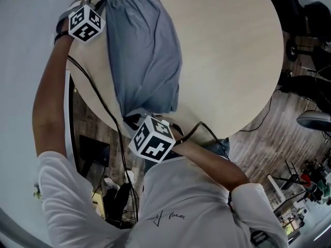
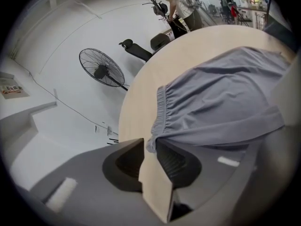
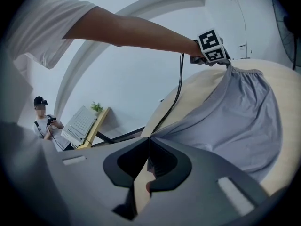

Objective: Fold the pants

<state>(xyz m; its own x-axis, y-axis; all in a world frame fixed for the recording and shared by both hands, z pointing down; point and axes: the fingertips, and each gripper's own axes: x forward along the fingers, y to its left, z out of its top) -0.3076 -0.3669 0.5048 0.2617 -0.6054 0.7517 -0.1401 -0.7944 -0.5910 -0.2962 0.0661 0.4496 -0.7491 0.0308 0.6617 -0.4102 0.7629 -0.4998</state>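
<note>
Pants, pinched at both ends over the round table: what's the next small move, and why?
Probably lower both ends onto the table, keeping the cloth taut: the left gripper pinches the waistband corner, the right gripper the leg end, and the middle of the pants already rests there.

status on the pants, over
Left gripper shut on pants at waistband, right gripper shut on opposite end. Pants stretched over table. Nothing blocking.

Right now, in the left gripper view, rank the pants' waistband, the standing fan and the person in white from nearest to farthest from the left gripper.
1. Pants' waistband: caught at the left gripper tips.
2. Standing fan: on the floor, off to the left.
3. Person in white: far back, at the top.
</note>
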